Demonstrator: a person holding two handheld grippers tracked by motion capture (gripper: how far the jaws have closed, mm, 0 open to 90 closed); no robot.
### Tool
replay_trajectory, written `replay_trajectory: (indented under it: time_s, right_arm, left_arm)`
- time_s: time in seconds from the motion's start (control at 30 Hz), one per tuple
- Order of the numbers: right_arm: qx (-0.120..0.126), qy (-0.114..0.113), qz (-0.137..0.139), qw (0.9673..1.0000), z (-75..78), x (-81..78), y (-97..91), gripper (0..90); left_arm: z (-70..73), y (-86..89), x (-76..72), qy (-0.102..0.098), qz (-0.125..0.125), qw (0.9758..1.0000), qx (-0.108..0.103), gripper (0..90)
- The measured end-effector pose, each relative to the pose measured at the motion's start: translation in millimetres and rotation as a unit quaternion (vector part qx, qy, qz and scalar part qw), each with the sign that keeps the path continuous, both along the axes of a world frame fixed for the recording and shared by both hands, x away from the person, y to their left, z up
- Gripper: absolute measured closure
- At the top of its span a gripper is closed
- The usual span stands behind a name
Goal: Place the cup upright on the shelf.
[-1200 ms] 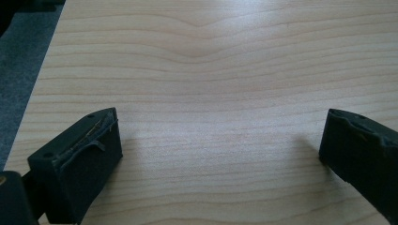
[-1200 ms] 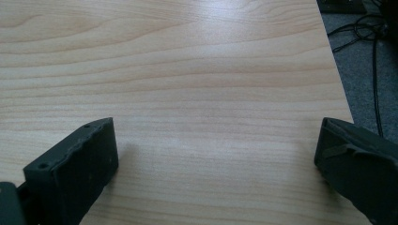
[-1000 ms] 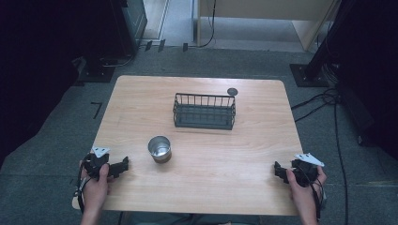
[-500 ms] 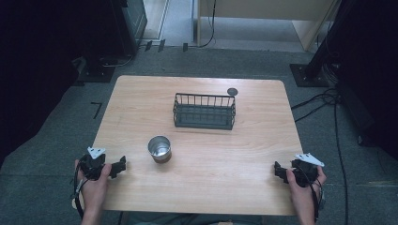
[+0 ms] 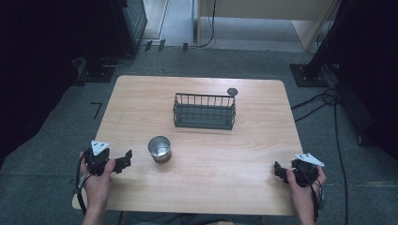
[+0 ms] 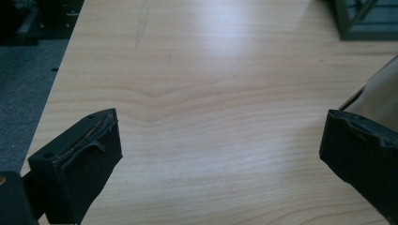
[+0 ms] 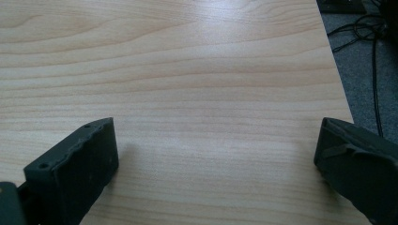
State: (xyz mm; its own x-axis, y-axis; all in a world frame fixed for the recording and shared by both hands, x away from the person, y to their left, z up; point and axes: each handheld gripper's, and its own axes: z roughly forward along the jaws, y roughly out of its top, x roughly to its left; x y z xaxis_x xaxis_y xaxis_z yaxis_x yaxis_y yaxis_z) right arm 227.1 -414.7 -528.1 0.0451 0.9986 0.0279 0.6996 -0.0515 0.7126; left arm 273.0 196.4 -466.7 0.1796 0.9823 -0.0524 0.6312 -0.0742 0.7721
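Note:
A shiny metal cup (image 5: 159,148) stands upright on the wooden table (image 5: 225,159), left of centre. Behind it sits a dark wire basket (image 5: 204,111), with a small dark round disc (image 5: 232,91) by its far right corner. My left gripper (image 5: 126,160) is held near the table's front left, open, a short way left of the cup. In the left gripper view the gripper (image 6: 220,136) has bare wood between its jaws, and the cup's side (image 6: 380,91) shows just past the right jaw. My right gripper (image 5: 278,171) is at the front right, open over bare wood (image 7: 218,145).
The basket's corner (image 6: 366,18) shows at the top right of the left gripper view. Cables (image 7: 371,33) lie on the grey floor past the table's right edge. Dark equipment stands (image 5: 112,56) sit behind the table's far left.
My left gripper drifted slightly left, then came back right and a little forward toward the cup. The right gripper, cup and basket have not moved.

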Motion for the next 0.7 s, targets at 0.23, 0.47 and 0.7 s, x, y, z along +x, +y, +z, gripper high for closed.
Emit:
replay_trajectory:
  time_s: [0.23,0.47,0.7]
  right_arm:
    - [0.0,0.0,0.0,1.0,0.0,0.0,0.1,0.0]
    - [0.0,0.0,0.0,1.0,0.0,0.0,0.1,0.0]
    - [0.0,0.0,0.0,1.0,0.0,0.0,0.1,0.0]
  left_arm:
    - [15.4,-11.0,2.6,-0.014,-0.015,0.9997,-0.012,0.0]
    - [26.9,-20.1,4.7,-0.022,-0.032,0.9989,-0.026,0.0]
    - [31.8,-34.2,5.2,-0.03,-0.043,0.998,-0.034,0.0]
